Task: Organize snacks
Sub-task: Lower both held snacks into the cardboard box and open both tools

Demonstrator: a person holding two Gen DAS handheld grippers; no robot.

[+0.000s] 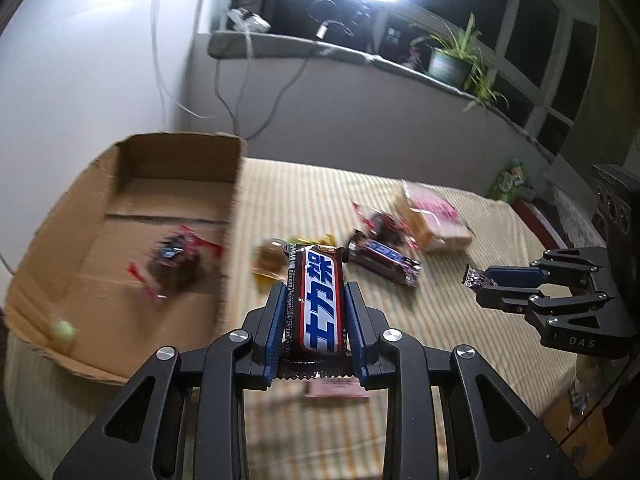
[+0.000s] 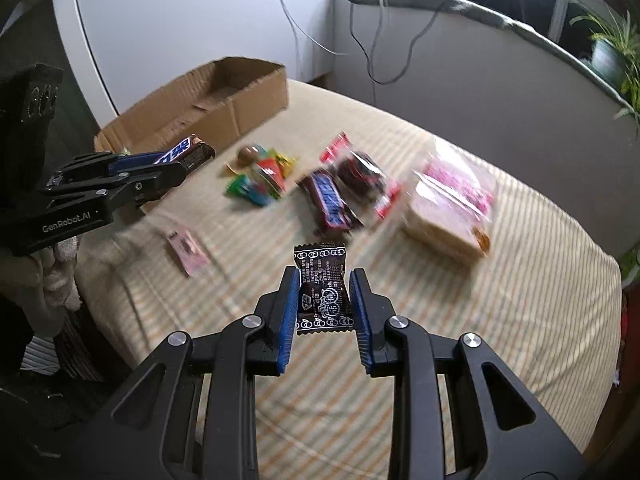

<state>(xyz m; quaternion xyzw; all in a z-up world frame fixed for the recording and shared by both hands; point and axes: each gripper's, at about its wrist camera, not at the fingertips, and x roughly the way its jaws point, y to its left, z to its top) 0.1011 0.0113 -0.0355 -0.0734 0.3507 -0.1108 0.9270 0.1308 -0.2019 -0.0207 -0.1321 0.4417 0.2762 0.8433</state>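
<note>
1. Bar [image 1: 316, 300] in my left tongs [image 1: 316, 280]: white band with blue Chinese characters, "士力架".
2. My right tongs' [image 1: 486, 286] body, seen from the left: "DAS".
3. My left tongs' body, seen from the right: "GenRobot.AI".
4. Black candy [image 2: 325, 292] in my right tongs: white print, too small to read.
5. Second bar [image 2: 329, 200] on the bed: blue lettering, blurred.

A potted plant [image 1: 452, 62] stands on the grey window ledge [image 1: 288, 46], cables [image 1: 240, 92] hanging below.
</note>
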